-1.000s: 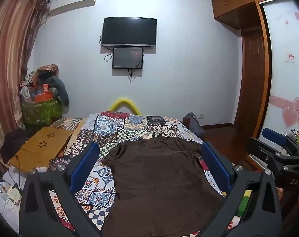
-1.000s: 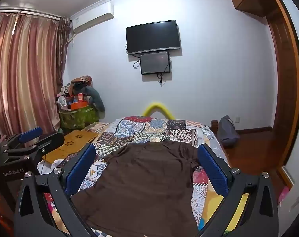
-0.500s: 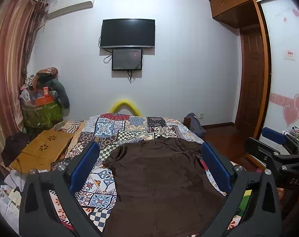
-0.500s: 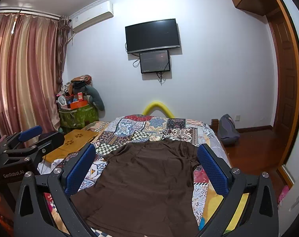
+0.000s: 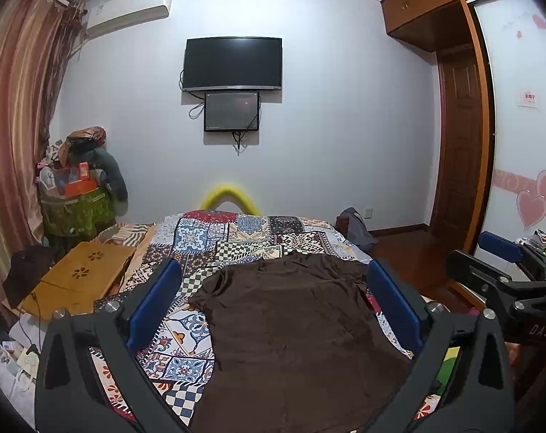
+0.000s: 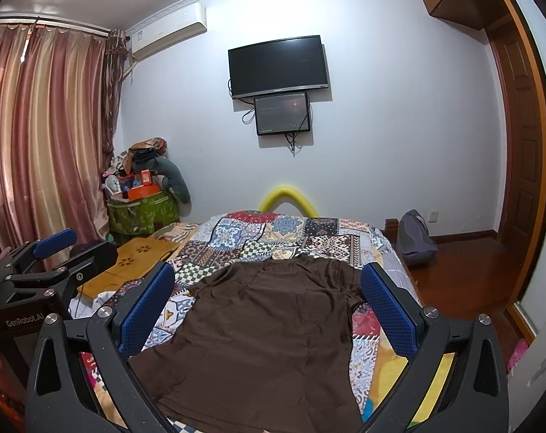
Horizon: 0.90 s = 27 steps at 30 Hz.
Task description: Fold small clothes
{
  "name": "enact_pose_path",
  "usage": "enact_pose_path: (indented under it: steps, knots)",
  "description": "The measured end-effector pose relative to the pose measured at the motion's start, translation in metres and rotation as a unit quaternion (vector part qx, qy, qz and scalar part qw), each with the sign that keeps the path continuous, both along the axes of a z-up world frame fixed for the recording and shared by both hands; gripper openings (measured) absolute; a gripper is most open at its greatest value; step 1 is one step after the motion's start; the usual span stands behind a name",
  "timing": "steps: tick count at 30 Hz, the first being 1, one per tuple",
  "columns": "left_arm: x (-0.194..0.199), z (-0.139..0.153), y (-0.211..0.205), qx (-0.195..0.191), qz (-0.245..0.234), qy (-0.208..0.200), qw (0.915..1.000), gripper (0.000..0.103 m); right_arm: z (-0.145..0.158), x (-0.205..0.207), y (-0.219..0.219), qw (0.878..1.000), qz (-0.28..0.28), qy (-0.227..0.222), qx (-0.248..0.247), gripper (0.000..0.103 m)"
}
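Note:
A dark brown T-shirt (image 5: 294, 328) (image 6: 269, 335) lies spread flat on the patchwork bed cover (image 5: 215, 241) (image 6: 273, 231), collar toward the far wall. My left gripper (image 5: 273, 303) hovers above the shirt's near half, open, nothing between its blue pads. My right gripper (image 6: 267, 306) hangs likewise over the shirt, open and empty. Each gripper appears at the edge of the other's view: the right gripper (image 5: 503, 270) at the right, the left gripper (image 6: 49, 256) at the left. The shirt's near hem is cut off by the frame.
A wooden lap table (image 5: 82, 278) sits at the bed's left side. A green basket piled with clutter (image 5: 74, 202) stands in the left corner by the curtains (image 6: 42, 137). A grey backpack (image 6: 415, 238) leans at the bed's far right. Wooden floor (image 6: 464, 274) stretches right.
Both grippers rose slightly and stayed open over the shirt; the view shifted down a little. The shirt has not moved.

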State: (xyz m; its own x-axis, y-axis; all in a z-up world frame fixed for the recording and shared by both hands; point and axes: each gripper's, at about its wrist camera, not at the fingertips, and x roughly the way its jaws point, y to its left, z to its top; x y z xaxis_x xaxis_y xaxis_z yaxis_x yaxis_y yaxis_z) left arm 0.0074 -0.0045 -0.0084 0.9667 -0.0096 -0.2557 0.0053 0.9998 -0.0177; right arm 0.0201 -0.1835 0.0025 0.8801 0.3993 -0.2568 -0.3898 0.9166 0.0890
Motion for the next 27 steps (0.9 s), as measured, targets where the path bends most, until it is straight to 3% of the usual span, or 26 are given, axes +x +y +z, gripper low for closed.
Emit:
enact_pose_path:
  steps: [27]
  knots:
    - [0.0029, 0.0023, -0.0007, -0.002, -0.002, 0.002, 1.0000, 0.103, 0.0029, 0.0024, -0.0034, 1.000, -0.003, -0.002, 0.002, 0.102]
